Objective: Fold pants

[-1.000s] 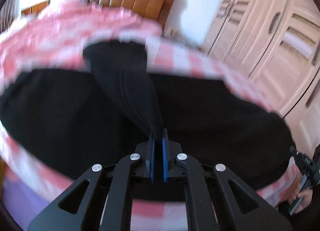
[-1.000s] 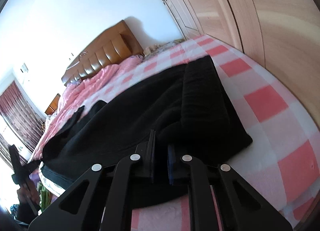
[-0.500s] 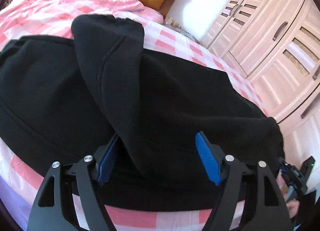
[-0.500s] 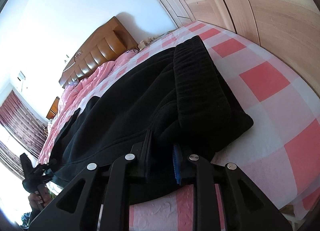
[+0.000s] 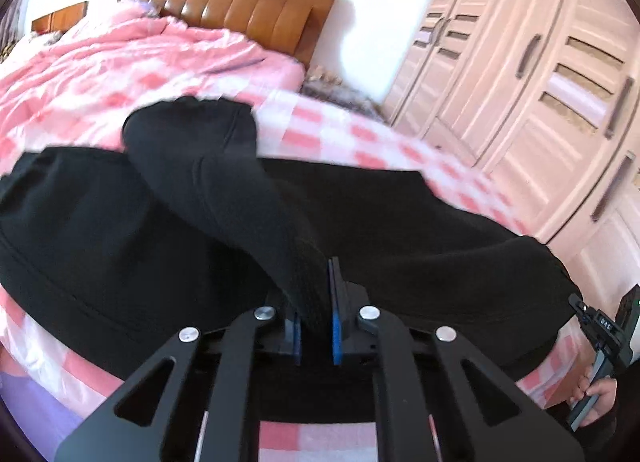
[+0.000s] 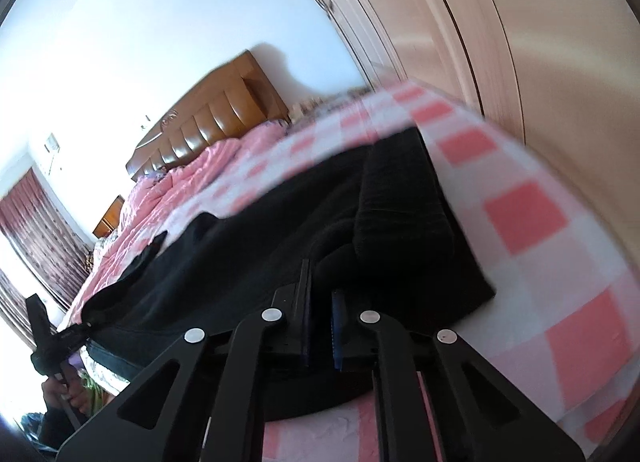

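Black pants (image 5: 400, 222) lie across the pink checked bed, near its front edge. One leg end (image 5: 224, 178) is folded back over the rest. My left gripper (image 5: 314, 316) is shut on the ribbed cuff of that leg and holds it above the pants. In the right wrist view the pants (image 6: 280, 258) stretch from the waistband (image 6: 404, 198) at the right to the left. My right gripper (image 6: 320, 322) is shut on the fabric edge near the waistband. The other gripper shows in each view: the right one (image 5: 600, 326) and the left one (image 6: 48, 330).
A crumpled pink quilt (image 5: 120, 62) and a brown headboard (image 5: 240, 10) lie at the far end of the bed. Pale wardrobe doors (image 5: 540, 102) stand along the right side. Curtains (image 6: 32, 230) hang far left in the right wrist view.
My left gripper was open around the folded leg half a second ago and has shut on its cuff again. My right gripper stayed shut on the fabric and shifted.
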Available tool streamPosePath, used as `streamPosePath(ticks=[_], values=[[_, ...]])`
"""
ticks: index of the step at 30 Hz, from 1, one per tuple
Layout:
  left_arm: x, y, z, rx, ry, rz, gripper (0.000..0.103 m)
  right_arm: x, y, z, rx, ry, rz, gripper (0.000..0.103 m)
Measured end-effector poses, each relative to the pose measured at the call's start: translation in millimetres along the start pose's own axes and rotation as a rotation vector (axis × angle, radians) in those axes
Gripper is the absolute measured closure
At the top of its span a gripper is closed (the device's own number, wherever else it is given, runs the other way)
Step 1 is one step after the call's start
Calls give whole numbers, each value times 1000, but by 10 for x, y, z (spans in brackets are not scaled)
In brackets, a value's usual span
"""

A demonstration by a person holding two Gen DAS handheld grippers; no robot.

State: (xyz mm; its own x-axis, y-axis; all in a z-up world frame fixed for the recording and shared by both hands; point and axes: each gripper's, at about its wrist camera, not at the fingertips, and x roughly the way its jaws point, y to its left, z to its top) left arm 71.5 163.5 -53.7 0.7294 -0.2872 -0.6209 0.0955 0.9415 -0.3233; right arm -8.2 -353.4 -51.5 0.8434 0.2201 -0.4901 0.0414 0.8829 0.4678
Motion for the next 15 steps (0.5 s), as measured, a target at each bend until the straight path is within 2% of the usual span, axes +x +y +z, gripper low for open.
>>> streamPosePath(ticks=[4,7,10,15], values=[[-43,13,-88,13,40,-2,93,-217,22,52,-15,-21,-5,96],[67,118,-273,-21,95,-1,93,-125,-74,-110,-7,30,-46,96],[154,150,-402,-31,134,10,93,19,-270,-276,53,85,-74,96],[89,125,-356,-5,115,11,93,-43,-225,-260,47,69,-66,96]])
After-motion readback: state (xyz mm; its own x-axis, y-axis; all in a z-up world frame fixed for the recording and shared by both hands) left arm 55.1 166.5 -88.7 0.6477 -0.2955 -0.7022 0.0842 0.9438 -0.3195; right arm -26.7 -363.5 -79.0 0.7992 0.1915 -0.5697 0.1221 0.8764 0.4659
